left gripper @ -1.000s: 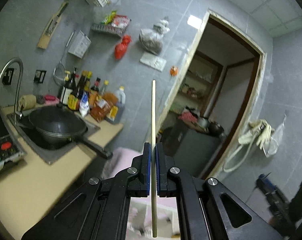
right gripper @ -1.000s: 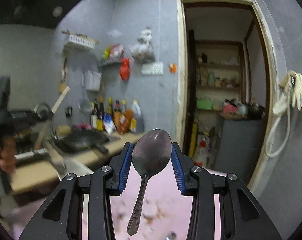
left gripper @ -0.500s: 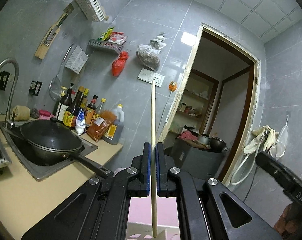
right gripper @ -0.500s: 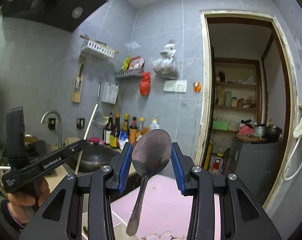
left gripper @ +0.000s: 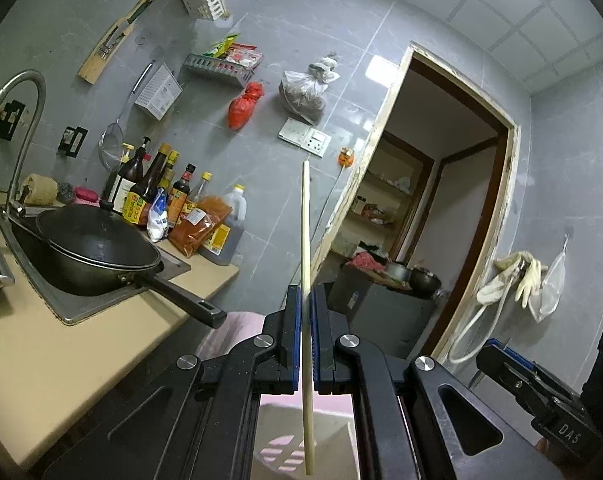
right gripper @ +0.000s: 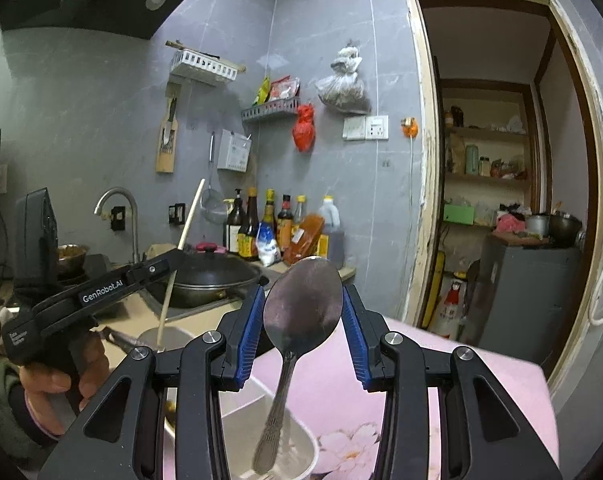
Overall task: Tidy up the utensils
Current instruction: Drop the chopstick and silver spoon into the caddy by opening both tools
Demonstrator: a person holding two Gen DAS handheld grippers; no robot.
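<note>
Two grippers holding utensils above a white holder in a kitchen

The left gripper (left gripper: 306, 336) is pinching a single chopstick (left gripper: 306, 264) upright, its jaws closed tight on it, the lower end hanging over the white holder (right gripper: 297, 440). The right gripper (right gripper: 301, 340) is gripping a metal spoon (right gripper: 301, 304) by the bowl, jaws partly open around it, handle pointing down into the holder, which is standing on a pink floral surface (right gripper: 481, 400) beside the bench (left gripper: 53, 360)
</note>
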